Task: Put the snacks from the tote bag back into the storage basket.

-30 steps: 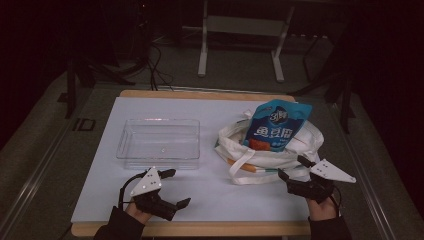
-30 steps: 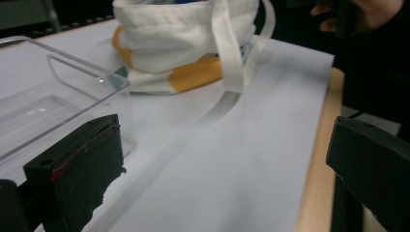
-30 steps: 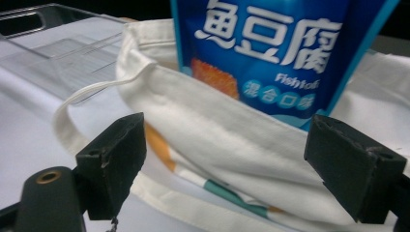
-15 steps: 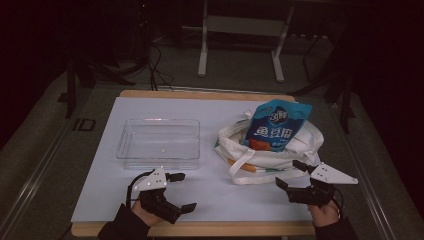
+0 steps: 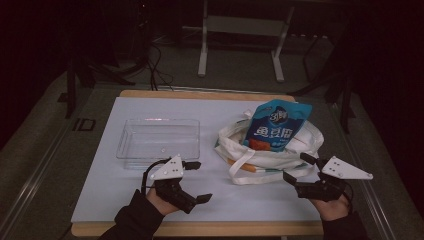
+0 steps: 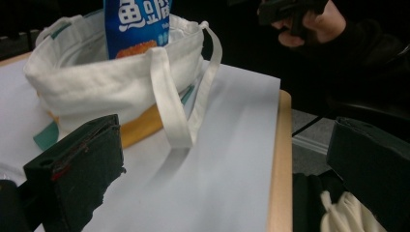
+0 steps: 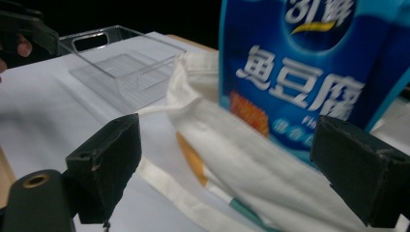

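High view: both grippers' jaws wide, right gripper [image 5: 299, 168] just beside the tote bag [image 5: 265, 157].

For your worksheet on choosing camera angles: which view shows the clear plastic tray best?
The high view: the whole clear plastic tray lies in sight, left of the white bag. The right gripper view catches the tray at a low angle, far off. The left gripper view looks at the bag instead.

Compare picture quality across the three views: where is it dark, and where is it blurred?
High view: the room beyond the table is dark and the white top is evenly lit. Left gripper view: the bag is sharp and the near fingers are soft. Right gripper view: the blue packet is slightly blurred and the tray is hazy.
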Demonstrator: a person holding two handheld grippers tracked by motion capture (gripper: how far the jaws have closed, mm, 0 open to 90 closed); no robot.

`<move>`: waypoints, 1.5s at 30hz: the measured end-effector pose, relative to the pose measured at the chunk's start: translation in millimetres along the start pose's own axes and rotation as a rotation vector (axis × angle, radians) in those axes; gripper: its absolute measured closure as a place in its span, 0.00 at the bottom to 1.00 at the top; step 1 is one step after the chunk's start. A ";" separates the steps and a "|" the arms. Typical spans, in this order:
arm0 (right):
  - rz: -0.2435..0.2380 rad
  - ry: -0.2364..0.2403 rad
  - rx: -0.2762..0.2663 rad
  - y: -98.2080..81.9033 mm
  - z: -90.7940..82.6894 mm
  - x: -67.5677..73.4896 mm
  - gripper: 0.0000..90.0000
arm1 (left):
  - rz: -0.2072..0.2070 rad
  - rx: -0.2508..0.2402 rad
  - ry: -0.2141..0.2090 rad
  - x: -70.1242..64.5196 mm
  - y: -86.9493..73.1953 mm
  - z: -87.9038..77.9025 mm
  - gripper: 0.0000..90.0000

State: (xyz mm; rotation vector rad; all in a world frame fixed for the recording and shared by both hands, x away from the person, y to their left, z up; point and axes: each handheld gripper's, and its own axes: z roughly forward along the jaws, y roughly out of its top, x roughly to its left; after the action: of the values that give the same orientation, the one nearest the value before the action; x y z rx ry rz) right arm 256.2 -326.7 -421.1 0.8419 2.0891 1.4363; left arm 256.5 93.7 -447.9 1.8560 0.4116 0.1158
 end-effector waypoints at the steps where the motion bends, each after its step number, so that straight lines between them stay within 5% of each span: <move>1: -0.004 -0.003 -0.005 2.1 -0.9 -1.6 0.12 | 0.002 -0.002 0.000 1.4 2.2 2.6 0.00; 9: -0.033 0.020 -0.033 12.7 -1.0 -10.4 0.12 | 0.043 0.006 0.007 11.8 26.0 20.1 0.00; 26: -0.065 -0.024 -0.039 30.3 1.8 -36.5 0.12 | 0.086 -0.017 0.010 44.8 67.5 59.3 0.01; 35: -0.037 -0.043 -0.026 27.8 8.6 -57.9 0.14 | 0.088 -0.016 0.023 65.1 87.3 89.0 0.04; 45: -0.007 -0.046 0.010 21.8 27.7 -81.8 0.14 | 0.078 0.041 0.038 83.5 96.4 129.2 0.06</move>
State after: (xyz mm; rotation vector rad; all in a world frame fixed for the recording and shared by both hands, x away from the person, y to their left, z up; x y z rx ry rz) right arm 337.3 -360.9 -407.4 0.8629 2.0648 1.3903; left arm 392.3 -20.4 -409.6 1.9136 0.3699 0.1967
